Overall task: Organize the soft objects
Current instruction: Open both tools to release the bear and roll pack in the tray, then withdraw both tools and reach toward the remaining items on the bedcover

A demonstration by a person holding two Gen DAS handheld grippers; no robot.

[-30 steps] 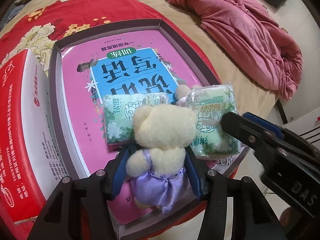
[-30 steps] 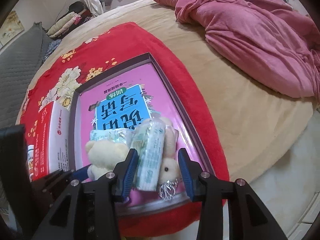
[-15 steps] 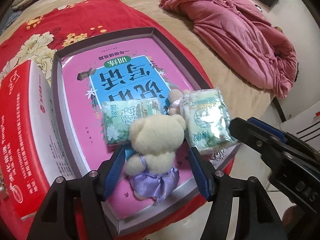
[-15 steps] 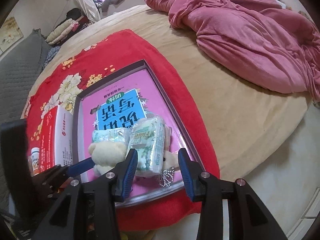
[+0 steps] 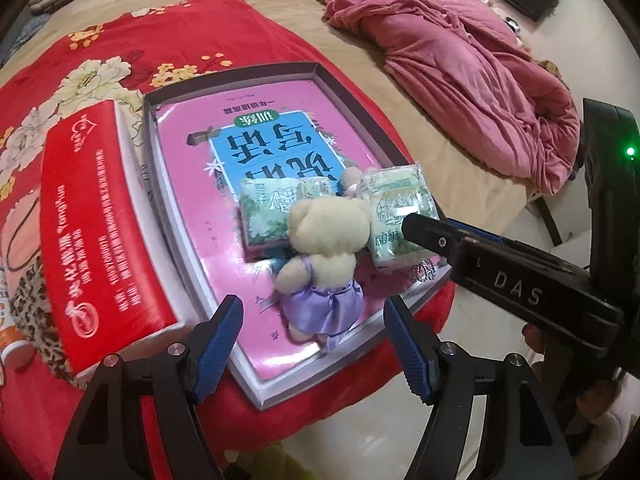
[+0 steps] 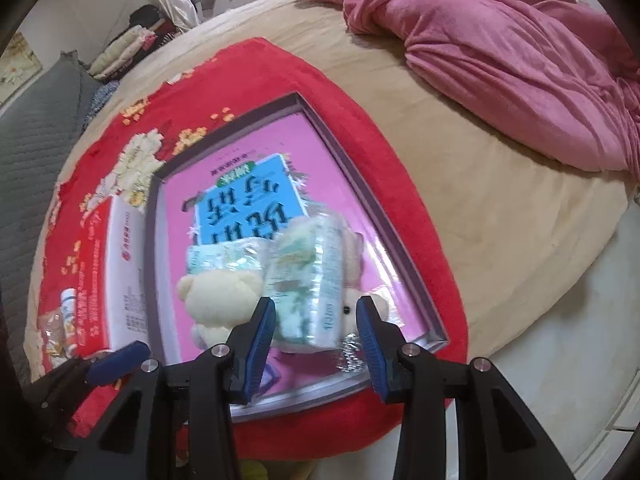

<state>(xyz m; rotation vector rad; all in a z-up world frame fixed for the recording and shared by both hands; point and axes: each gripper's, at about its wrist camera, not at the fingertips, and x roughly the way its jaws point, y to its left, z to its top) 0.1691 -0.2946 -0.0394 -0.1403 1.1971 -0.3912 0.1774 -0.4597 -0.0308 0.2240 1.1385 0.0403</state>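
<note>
Pulled my left gripper back off bear: a second ago fingers straddled it, now jaws spread wide, empty, short of it. Bear lies released on pink book in tray, between two tissue packs. Judge placement done.

My right gripper also open, backing from right pack.

Right view alone shows second bear under that pack; left view shows left pack flat.

Right gripper gapes around tissue pack.
</note>
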